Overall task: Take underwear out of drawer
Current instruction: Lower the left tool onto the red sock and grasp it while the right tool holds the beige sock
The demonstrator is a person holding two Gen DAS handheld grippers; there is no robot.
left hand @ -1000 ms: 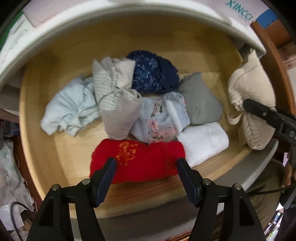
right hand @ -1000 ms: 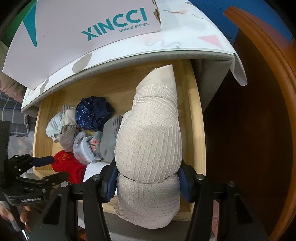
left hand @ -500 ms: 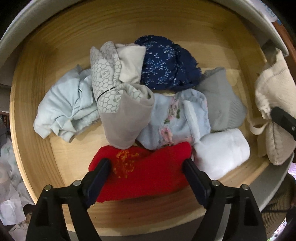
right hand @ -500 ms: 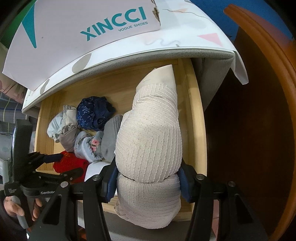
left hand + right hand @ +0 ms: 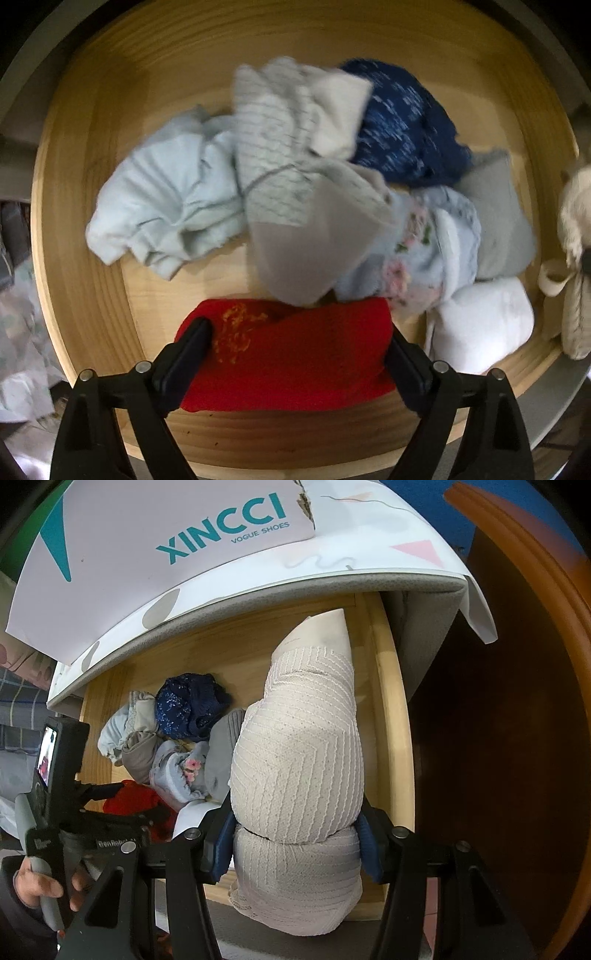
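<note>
you're partway through, by the look of it: your right gripper (image 5: 295, 843) has its jaws clamped on the cream textured bundle (image 5: 297, 771), whose lower end hangs over the front edge of the wooden drawer (image 5: 391, 709) while its upper end reaches back over the inside, so i'd judge that piece lifted but not yet carried clear. your left gripper (image 5: 297, 363) points down into the drawer with its jaws wide and opening, straddling the red underwear (image 5: 291, 354) that lies by the front wall; the pads sit at either end of it and i can't see them pressing, so that one is not yet gripped. left inside are the pale blue piece (image 5: 166, 199), the grey honeycomb-patterned piece (image 5: 303, 206), the navy speckled piece (image 5: 406, 122), the floral pale blue piece (image 5: 428, 251), the plain grey piece (image 5: 498, 225) and the white folded piece (image 5: 484, 321), so most of the job remains. the left wrist view gives you the whole pile from above, though blurred, and only a sliver of the cream bundle at its right edge. the right wrist view shows what the left cannot: the firm grip on that bundle, the shoe box lid (image 5: 166, 554) on the surface over the drawer, the dark wood frame (image 5: 517, 701) beside it, and your left hand (image 5: 40, 886) around the other gripper's handle.
</note>
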